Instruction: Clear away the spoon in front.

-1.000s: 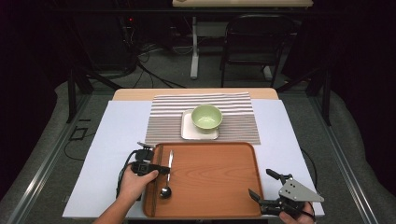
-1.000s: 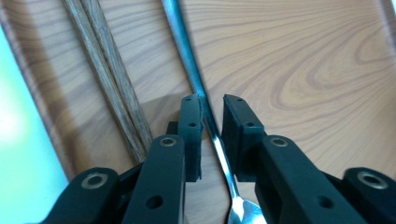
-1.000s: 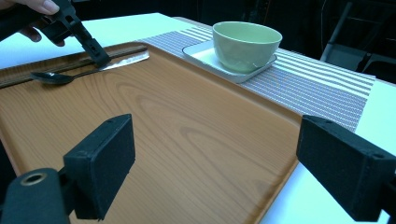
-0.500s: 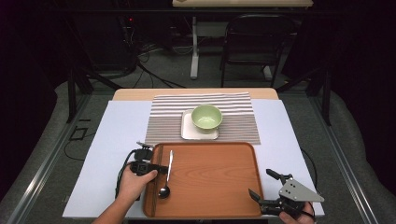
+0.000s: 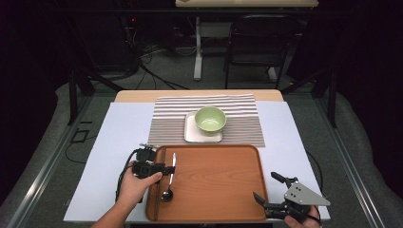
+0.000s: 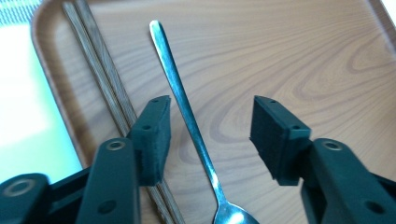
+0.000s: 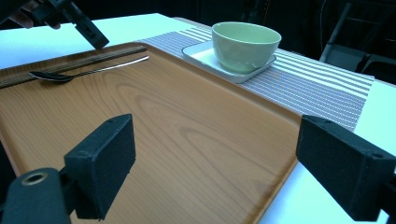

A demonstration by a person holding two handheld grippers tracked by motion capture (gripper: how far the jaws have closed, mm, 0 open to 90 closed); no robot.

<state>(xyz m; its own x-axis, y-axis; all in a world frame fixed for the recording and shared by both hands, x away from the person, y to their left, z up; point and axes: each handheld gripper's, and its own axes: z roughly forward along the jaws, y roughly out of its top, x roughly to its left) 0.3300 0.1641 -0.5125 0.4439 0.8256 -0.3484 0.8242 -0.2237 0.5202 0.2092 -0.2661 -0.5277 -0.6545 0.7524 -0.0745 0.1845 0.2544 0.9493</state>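
A metal spoon (image 5: 169, 176) lies lengthwise at the left end of a wooden tray (image 5: 218, 190), bowl toward me. In the left gripper view the spoon's handle (image 6: 180, 98) runs between the open jaws of my left gripper (image 6: 210, 121), touching neither pad. A pair of wooden chopsticks (image 6: 100, 79) lies just outside its left pad. From above, the left gripper (image 5: 164, 168) sits at the tray's left rim. My right gripper (image 5: 264, 185) hovers open and empty at the tray's near right corner, and in its own view the right gripper (image 7: 215, 163) faces across the tray (image 7: 163, 121).
A green bowl (image 5: 210, 118) sits on a white square plate (image 5: 192, 137) on a striped placemat (image 5: 240, 111) beyond the tray. A white sheet (image 5: 119, 142) covers the table. A chair (image 5: 259, 42) and cables stand behind the table.
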